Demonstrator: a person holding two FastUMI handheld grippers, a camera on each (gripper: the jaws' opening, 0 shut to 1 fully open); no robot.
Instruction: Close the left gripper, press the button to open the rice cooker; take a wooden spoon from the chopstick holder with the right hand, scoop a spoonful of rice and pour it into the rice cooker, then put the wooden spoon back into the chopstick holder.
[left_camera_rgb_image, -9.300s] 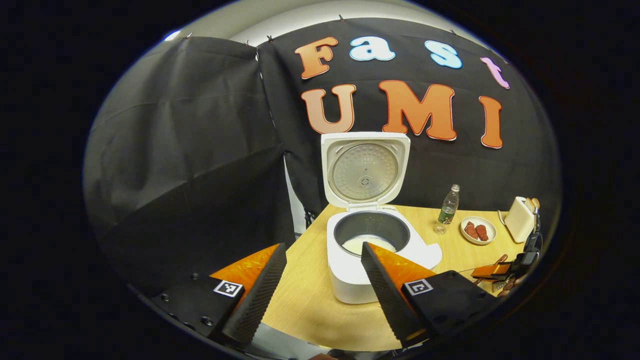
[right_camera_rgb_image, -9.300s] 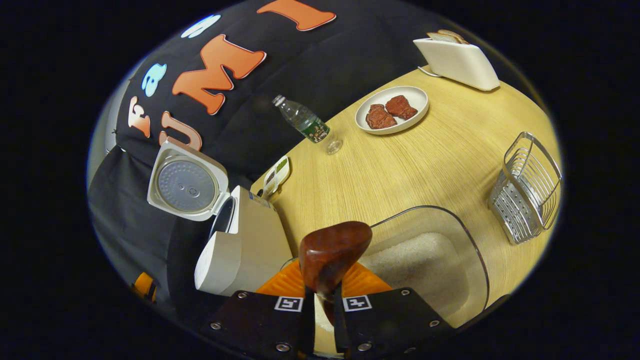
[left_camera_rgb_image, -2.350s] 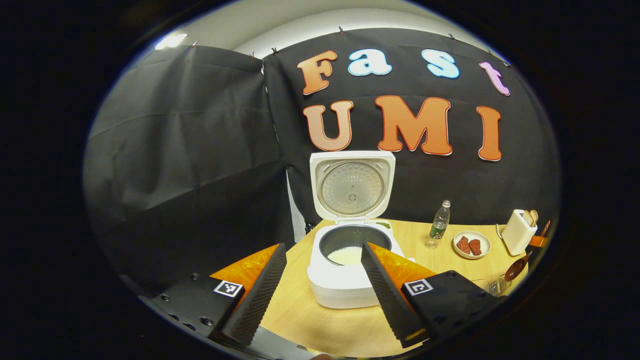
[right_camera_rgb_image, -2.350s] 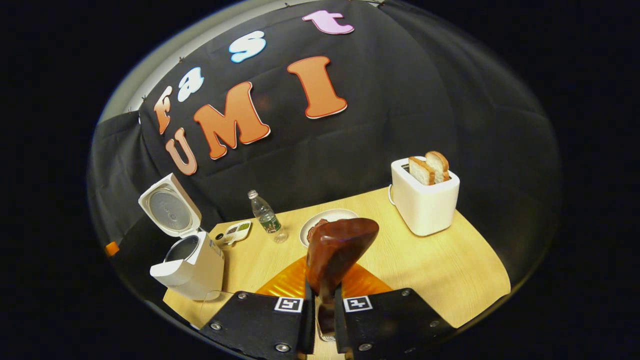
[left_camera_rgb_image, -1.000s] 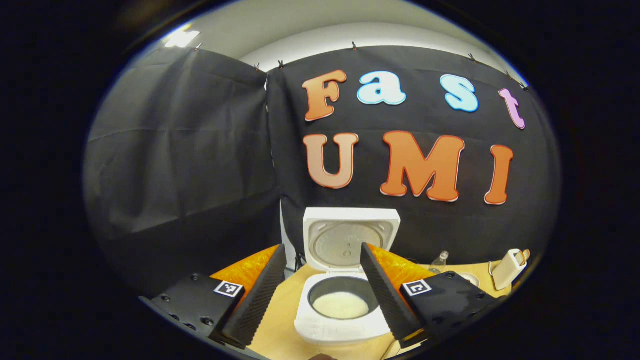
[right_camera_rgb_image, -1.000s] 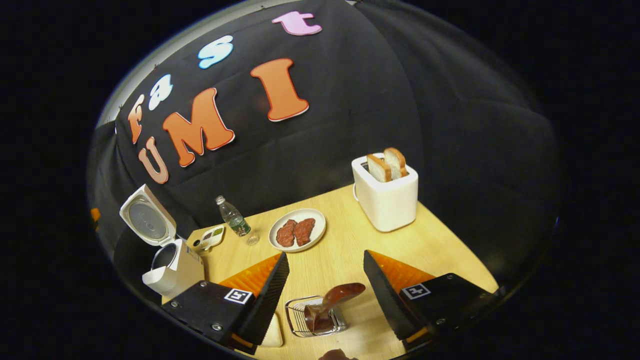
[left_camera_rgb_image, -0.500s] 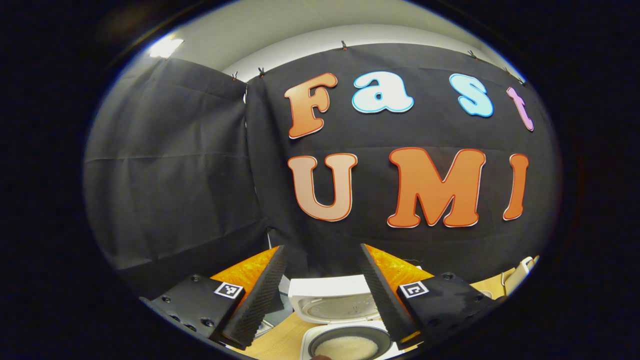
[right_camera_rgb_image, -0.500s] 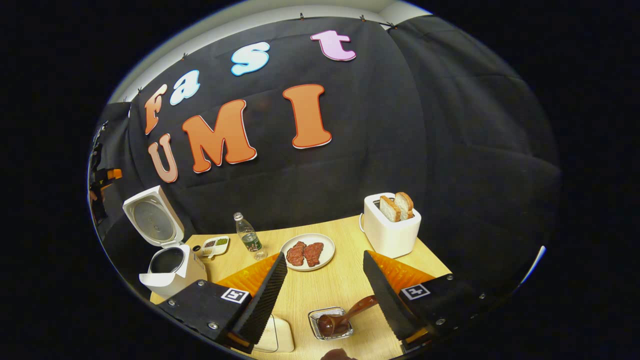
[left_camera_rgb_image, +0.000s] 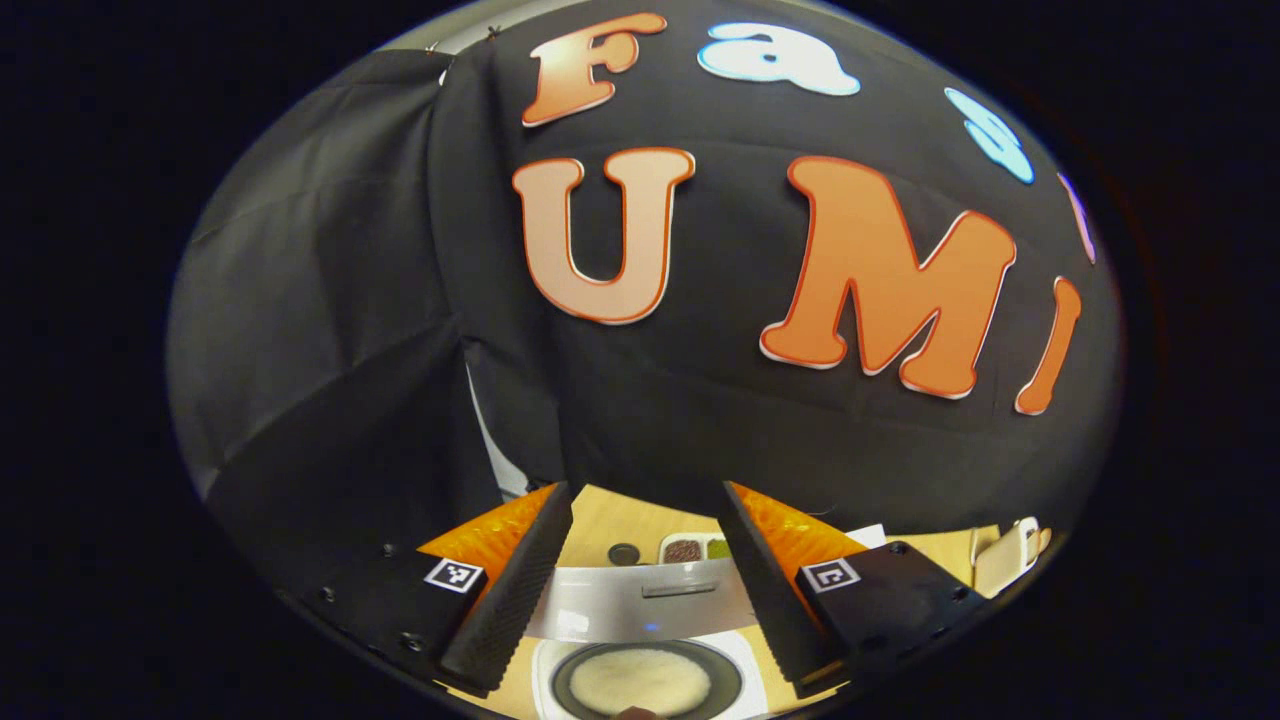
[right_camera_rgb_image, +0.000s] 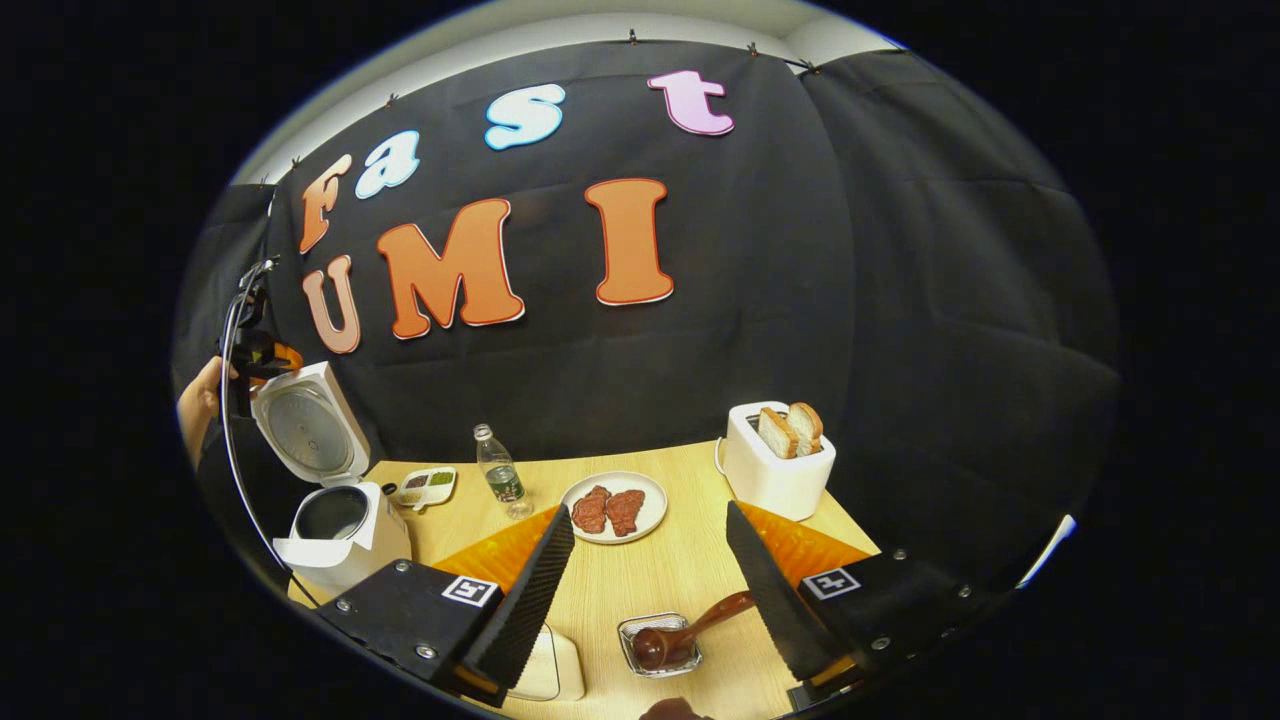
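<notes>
Left gripper (left_camera_rgb_image: 640, 500) hangs wide open and empty above the white rice cooker (left_camera_rgb_image: 640, 605), its pot full of rice. Right gripper (right_camera_rgb_image: 650, 520) is also spread wide, empty; brown wooden spoon (right_camera_rgb_image: 690, 628) sits in the wire chopstick holder (right_camera_rgb_image: 655, 650) below.

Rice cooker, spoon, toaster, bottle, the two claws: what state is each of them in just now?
Rice cooker: lid up, rice in the pot.
Wooden spoon: in the chopstick holder, leaning right.
Toaster: two bread slices sticking up.
Bottle: upright, capped.
Plate: holds two pieces of meat.
Left gripper: open, above the cooker.
Right gripper: open, holding nothing.
</notes>
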